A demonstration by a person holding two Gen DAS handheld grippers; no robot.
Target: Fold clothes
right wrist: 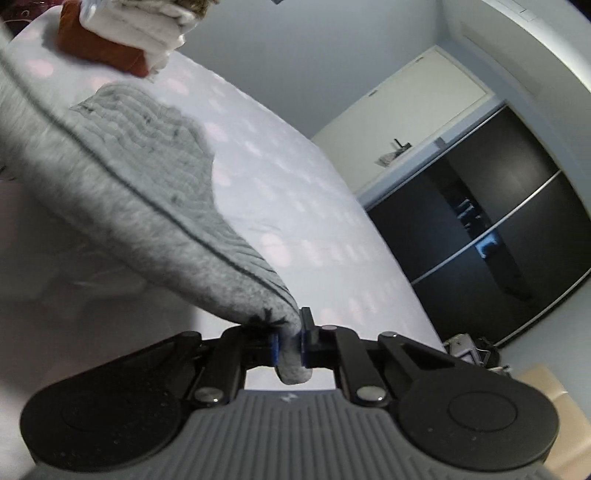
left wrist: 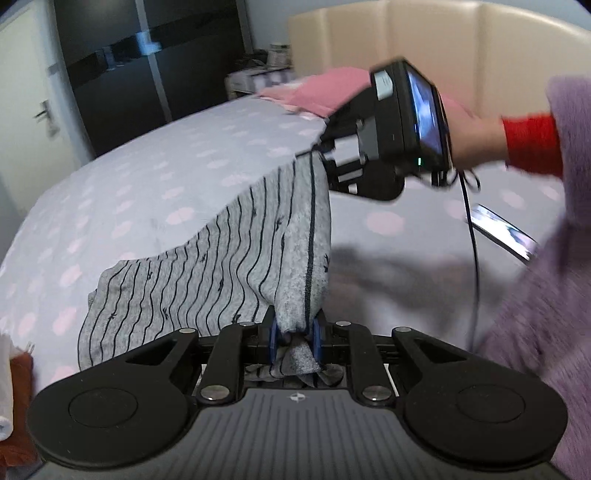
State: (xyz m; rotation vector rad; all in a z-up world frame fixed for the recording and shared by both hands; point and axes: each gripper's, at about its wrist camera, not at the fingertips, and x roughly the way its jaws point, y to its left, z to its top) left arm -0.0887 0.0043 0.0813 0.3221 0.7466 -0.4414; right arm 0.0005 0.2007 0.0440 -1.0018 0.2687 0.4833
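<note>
A grey garment with thin dark stripes (left wrist: 229,258) hangs stretched between my two grippers above the bed. My left gripper (left wrist: 295,332) is shut on one corner of it, with cloth bunched between the blue pads. My right gripper (right wrist: 290,345) is shut on the opposite corner; in the left wrist view it (left wrist: 321,151) holds the cloth higher and farther away. The garment's lower part (right wrist: 147,125) rests on the bedsheet.
The bed (left wrist: 147,166) has a pale sheet with pink dots. Pink folded cloth (left wrist: 321,92) lies by the beige headboard (left wrist: 443,48). A stack of folded clothes (right wrist: 129,33) sits on the bed. A phone (left wrist: 506,232) lies on the sheet. Dark wardrobe doors (right wrist: 498,229) stand beyond.
</note>
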